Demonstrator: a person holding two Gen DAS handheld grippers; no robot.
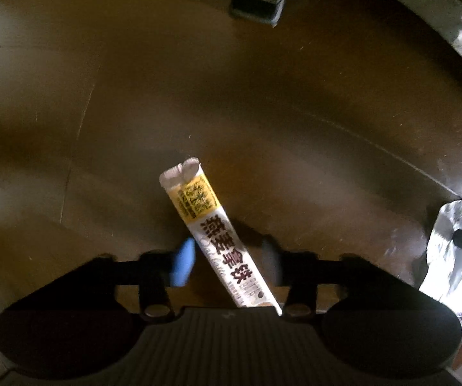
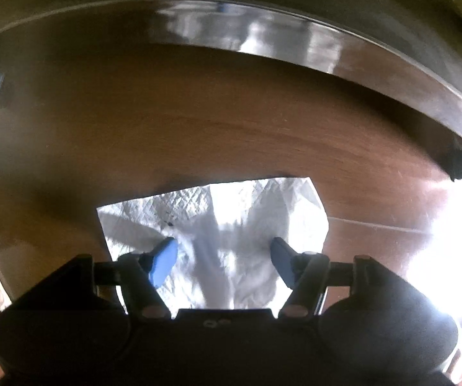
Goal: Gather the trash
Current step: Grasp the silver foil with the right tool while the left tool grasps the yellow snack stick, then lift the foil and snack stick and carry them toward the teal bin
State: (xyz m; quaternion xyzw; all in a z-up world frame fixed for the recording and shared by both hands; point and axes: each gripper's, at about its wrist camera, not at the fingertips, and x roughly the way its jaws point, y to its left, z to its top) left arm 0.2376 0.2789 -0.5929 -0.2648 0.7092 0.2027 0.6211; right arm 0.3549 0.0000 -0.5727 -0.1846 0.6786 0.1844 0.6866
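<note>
Wood floor [image 1: 263, 96]: smooth, brown.
Left gripper [image 1: 227, 257]: straddles glossy stick sachet [image 1: 218, 228]; grip unclear.
Right gripper [image 2: 222, 257]: spread over crumpled quilted tissue [image 2: 231, 212].

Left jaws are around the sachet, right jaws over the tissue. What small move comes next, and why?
Probably close the right gripper: its jaws straddle the crumpled white paper tissue on the brown wooden floor without pinching it, while the left gripper already flanks the white-and-yellow stick sachet.

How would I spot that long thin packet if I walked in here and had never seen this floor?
Start at the brown wooden floor under the two handheld grippers. Between the fingers of the left gripper lies a slim stick packet, slanted. Unlike the crumpled white tissue under the right gripper, it is narrow and stiff, with a yellow band near one end and bold dark characters along it.
</note>
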